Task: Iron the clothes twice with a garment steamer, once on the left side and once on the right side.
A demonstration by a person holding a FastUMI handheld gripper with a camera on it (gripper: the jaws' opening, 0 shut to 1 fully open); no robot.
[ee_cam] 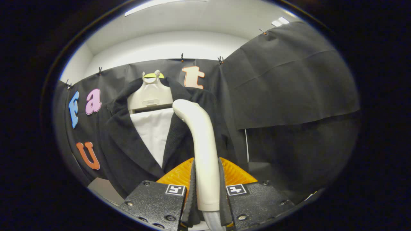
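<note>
Steamer handle: pinched between both fingers of your hand-held gripper, head up against the dark jacket just ahead on its hanger. Step, judged: starting a pass. Next: steady downward stroke.

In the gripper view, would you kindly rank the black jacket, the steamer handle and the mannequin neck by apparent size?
1. black jacket
2. steamer handle, clamped between the gripper fingers; its nearness to the camera inflates it
3. mannequin neck
</note>
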